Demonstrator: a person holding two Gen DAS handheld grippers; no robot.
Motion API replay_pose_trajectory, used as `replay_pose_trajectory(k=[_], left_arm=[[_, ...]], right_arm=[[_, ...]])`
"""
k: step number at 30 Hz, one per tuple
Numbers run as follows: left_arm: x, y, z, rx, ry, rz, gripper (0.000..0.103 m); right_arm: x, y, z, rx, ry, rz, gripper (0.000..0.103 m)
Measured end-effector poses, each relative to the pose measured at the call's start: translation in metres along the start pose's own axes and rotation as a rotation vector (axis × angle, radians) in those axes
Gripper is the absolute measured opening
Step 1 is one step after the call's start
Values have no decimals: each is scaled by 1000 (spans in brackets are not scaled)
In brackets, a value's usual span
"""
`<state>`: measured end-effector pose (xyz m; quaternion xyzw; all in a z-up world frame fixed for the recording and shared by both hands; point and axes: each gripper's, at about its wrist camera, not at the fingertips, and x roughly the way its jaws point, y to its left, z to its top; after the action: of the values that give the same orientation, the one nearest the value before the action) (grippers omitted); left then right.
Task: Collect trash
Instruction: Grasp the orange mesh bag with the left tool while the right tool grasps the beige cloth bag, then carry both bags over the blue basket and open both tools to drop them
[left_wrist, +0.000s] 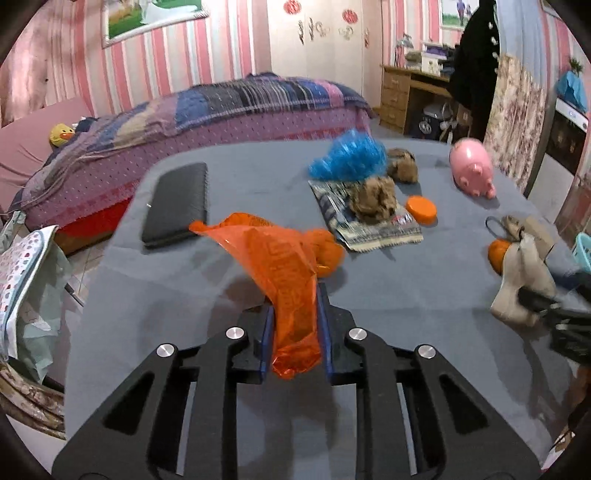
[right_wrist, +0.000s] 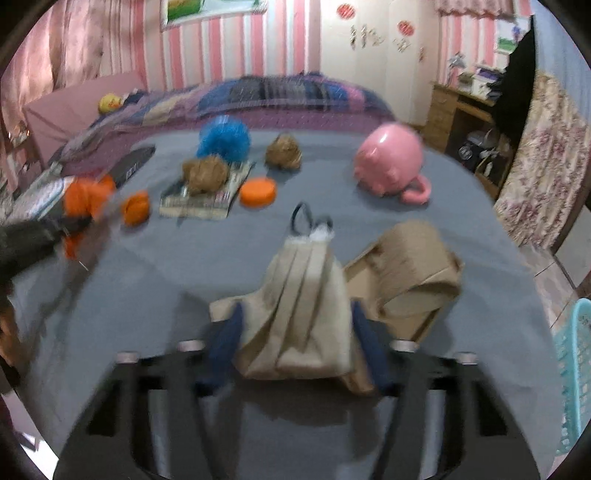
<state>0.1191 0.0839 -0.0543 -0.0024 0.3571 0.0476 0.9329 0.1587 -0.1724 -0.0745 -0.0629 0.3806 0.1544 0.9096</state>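
We see our left gripper (left_wrist: 294, 314) with its blue fingers (left_wrist: 266, 339) closed on an orange plastic bag (left_wrist: 280, 266), which rises from between them toward 11 o'clock and trails off above the grey counter (left_wrist: 184, 295). A bunched orange lump (left_wrist: 328, 254) sits just beside the bag at 2 o'clock of the fingers; whether it belongs to the bag we cannot tell.

Our right gripper (right_wrist: 295, 339) has its fingers (right_wrist: 225, 339) pressed against the sides of a folded beige paper bag (right_wrist: 303, 295), its dark handle (right_wrist: 301, 218) pointing toward 12 o'clock. A crumpled brown paper bag (right_wrist: 413, 266) lies touching it at 2 o'clock, mouth toward us; what is inside is not visible in this blurred view.

Farther out on the counter, toward 12 o'clock, a printed flat wrapper (left_wrist: 365, 218) carries one brown crumpled wad (left_wrist: 373, 199); a second wad (left_wrist: 402, 164) lies beside a blue crinkled bag (left_wrist: 347, 155). An orange lid (left_wrist: 421, 209) rests near the wrapper's right edge. A pink piggy bank (left_wrist: 472, 166) stands at 1 o'clock, and a black wallet-like case (left_wrist: 175, 203) at 10 o'clock.

At the right edge of the right wrist view, at 4 o'clock, part of a turquoise basket (right_wrist: 576, 369) shows; its contents are out of sight.
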Motion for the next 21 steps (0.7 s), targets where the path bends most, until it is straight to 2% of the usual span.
replay_pose_trajectory(k=[4,8,13,16,21], left_arm=[[-10,6,5,-18,-20,1,18],[-20,-3,13,-4,-44,-11,18],[-30,-35,28,42,-81,-45,18],[-31,-58,35,67,-91,-66,18],[-30,-107,49,98,-113,-148,18]], right_arm=[[-11,-6,2,15,-40,30,26],[-41,-27,8,60,-130,30,25],[-67,-66,9,145,-193,13,25],[-77,-86,9,164,-213,-24,25],[-95,-127,1,202,-224,-122,25]])
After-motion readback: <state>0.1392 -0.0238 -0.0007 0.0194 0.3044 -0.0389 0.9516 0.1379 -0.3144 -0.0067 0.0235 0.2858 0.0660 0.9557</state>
